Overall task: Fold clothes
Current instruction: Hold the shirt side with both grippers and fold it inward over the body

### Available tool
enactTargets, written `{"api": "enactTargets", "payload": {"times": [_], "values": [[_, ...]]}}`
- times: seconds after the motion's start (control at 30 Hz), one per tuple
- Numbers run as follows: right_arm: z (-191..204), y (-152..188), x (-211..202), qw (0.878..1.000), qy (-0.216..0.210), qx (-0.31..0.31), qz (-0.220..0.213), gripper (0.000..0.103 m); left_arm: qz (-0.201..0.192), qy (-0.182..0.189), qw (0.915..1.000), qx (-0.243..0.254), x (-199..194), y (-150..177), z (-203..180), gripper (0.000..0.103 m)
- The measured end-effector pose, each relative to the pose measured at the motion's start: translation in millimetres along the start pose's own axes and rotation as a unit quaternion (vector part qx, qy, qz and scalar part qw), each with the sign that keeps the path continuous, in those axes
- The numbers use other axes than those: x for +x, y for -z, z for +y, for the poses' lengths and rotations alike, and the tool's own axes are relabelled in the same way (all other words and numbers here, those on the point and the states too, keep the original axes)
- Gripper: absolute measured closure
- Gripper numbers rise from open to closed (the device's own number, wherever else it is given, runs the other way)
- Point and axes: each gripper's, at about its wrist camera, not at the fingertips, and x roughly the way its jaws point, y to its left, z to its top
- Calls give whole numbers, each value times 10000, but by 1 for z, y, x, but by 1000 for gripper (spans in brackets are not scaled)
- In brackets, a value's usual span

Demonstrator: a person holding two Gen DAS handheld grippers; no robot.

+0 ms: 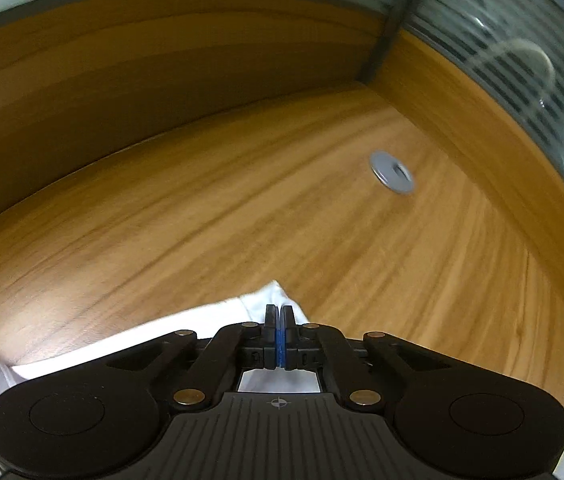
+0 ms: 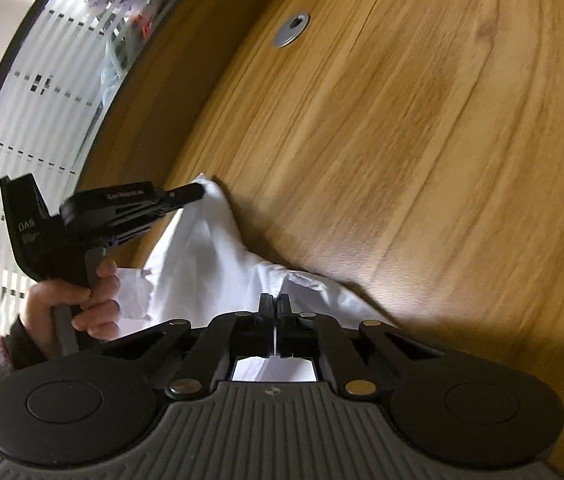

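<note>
Across the wooden counter (image 2: 402, 140), bounded by a raised wooden edge and striped frosted glass (image 2: 53, 92), bare woodgrain is showing around a grey cable grommet (image 2: 292, 30), and the only garment in view is a white cloth (image 2: 209, 264) lying bunched at the near side. It is hanging in loose slopes between the two tools rather than lying flat, so no neat fold is showing; how many folds it already carries is hidden under the gripper bodies, and the blur in both views is suggesting movement. Judging by this, the folding is somewhere mid-way: an edge is being carried, and laying it down and smoothing it are left.

The left gripper (image 2: 195, 192), held by a person's hand (image 2: 81, 304), is pinching a raised corner of the cloth with its jaws closed on the fabric; its own camera is showing that white corner (image 1: 277, 300) poking past the closed tips. The right gripper (image 2: 274, 304) is likewise clamped together on a fold of the same cloth, just beside a crumpled ridge
</note>
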Motion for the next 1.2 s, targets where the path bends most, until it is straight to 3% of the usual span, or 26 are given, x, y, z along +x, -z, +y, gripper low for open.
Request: {"api": "enactTargets", "payload": {"times": [0.3,0.47,0.53,0.57,0.63,0.77,0.83,0.87,0.9,1.03,1.07,1.2], "values": [[-11,4,-2,9998,167,-100,103,101,-40,-87,9999,-57,3,-7,5,101],[-14,-2,-8,9997,-62,186,113,82,177,237,9994,-176,0,-7,10,99],[-20,-6,-8,9983,-196,536,144,81,226,316,9991,-195,0,-5,8,94],[-25,-9,-5,9967,-250,744,182,81,253,346,9989,-215,1,-4,6,84],[-33,-12,2,9909,-367,1267,269,81,301,350,9987,-226,3,-2,3,78],[-56,-8,13,9571,-708,2781,412,81,347,246,9989,-210,7,0,-3,79],[-66,-3,15,9352,-760,3439,367,81,334,238,9989,-233,8,1,-3,84],[-71,0,16,9236,-777,3737,348,81,328,235,9989,-245,8,2,-3,92],[-74,3,17,9129,-794,3988,342,81,289,266,9990,-232,7,3,-3,98],[-82,10,24,8757,-935,4724,351,84,101,247,9995,-149,-3,8,-2,99],[-83,12,24,8701,-929,4829,335,95,57,216,9996,-152,-5,8,-3,100],[-81,25,17,8529,-986,5125,98,99,-88,28,9999,-108,-9,9,-6,100]]}}
